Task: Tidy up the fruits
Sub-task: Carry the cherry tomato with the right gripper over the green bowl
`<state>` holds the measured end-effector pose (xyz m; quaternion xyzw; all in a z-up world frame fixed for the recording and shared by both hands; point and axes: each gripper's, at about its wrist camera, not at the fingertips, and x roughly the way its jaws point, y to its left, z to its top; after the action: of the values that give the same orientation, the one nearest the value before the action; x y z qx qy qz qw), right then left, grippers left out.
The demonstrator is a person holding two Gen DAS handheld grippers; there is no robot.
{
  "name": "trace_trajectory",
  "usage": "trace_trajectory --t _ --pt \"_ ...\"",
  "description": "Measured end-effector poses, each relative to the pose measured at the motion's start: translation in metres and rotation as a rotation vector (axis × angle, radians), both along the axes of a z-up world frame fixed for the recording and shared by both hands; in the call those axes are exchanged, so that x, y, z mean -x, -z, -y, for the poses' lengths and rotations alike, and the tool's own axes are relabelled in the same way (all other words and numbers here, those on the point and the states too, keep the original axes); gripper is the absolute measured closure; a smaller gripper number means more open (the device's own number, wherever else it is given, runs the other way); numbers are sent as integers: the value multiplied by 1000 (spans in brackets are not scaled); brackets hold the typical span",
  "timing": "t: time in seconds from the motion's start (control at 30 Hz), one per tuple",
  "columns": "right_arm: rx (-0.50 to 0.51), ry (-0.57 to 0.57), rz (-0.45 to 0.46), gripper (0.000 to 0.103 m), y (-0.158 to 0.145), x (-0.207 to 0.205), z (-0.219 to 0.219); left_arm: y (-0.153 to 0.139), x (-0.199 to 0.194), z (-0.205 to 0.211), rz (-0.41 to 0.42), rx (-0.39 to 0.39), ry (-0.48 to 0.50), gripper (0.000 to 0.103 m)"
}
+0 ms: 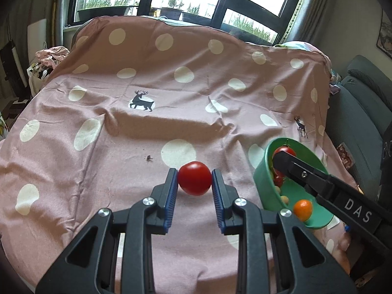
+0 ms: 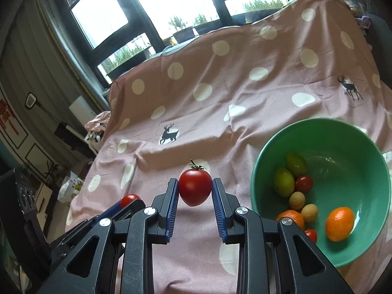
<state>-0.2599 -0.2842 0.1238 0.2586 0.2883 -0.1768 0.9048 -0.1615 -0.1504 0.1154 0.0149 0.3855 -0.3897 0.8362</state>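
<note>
Above the spotted cloth (image 1: 110,147) each gripper, left gripper (image 1: 194,180) and right gripper (image 2: 195,188), is clamped on a tomato, carrying stage; next, release both over the green bowl (image 2: 348,132).

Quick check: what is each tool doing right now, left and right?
Left tool: shut on a red tomato.
Right tool: shut on a stemmed red tomato.
</note>
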Motion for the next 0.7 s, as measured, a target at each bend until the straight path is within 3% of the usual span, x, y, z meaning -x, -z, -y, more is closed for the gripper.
trace_trajectory --t 0.7 --pt "-52 254 72 73 -9 76 77 -2 49 98 7 -5 185 76"
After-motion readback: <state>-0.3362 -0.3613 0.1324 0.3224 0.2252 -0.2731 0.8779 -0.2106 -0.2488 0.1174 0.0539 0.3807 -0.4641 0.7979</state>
